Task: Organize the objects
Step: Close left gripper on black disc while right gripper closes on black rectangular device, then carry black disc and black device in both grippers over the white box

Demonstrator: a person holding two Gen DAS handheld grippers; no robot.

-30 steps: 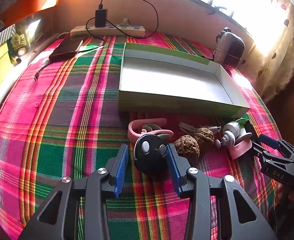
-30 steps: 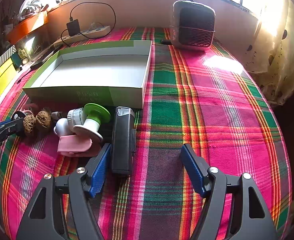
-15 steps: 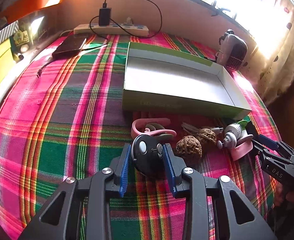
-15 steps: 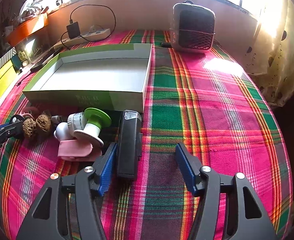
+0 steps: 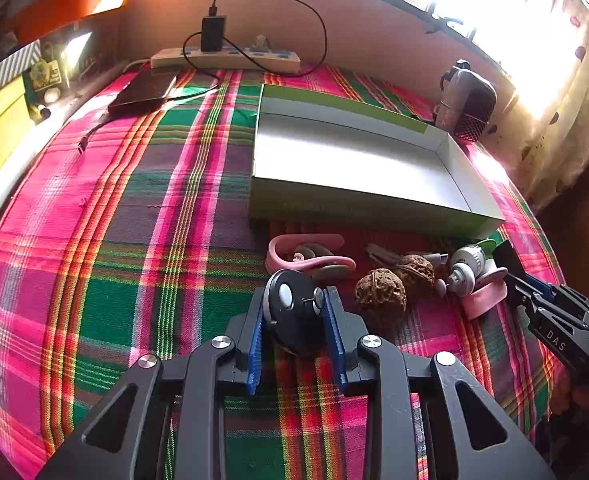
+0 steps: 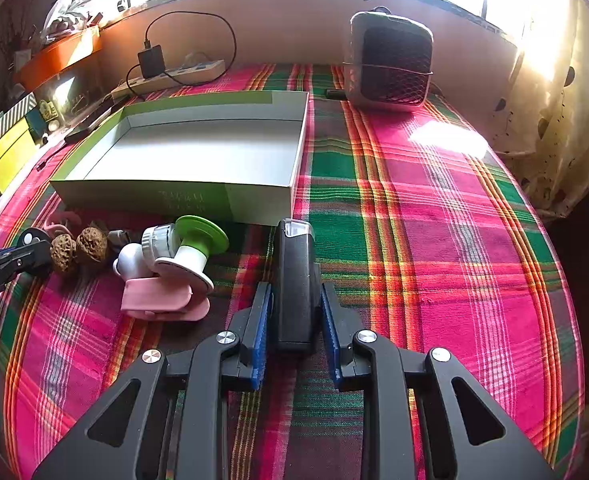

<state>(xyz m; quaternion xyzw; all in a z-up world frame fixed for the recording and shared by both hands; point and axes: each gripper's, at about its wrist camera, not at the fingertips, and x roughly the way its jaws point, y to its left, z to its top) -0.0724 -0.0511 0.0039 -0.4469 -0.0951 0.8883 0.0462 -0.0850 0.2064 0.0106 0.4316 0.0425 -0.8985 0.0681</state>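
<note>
Both grippers have closed since a second ago, the left gripper (image 5: 296, 312) jaws clamping the round black device (image 5: 294, 312) and the right gripper (image 6: 296, 312) jaws clamping the black rectangular device (image 6: 296, 280) on the plaid-covered worktop (image 6: 434, 240), near the shallow green box (image 6: 198, 200) whose grey floor shows bare.

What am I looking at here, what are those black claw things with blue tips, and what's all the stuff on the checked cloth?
Those are two hand-held grippers; a person squeezes them, and each carries a camera looking along its fingers. One picture is from the left gripper, shut on a round black disc. The other is from the right gripper, shut on a long black device. On the plaid cloth lie an open empty box, two walnuts, a pink earhook, and a small pile of pink, white and green items. Behind are a power strip and a small fan.
</note>
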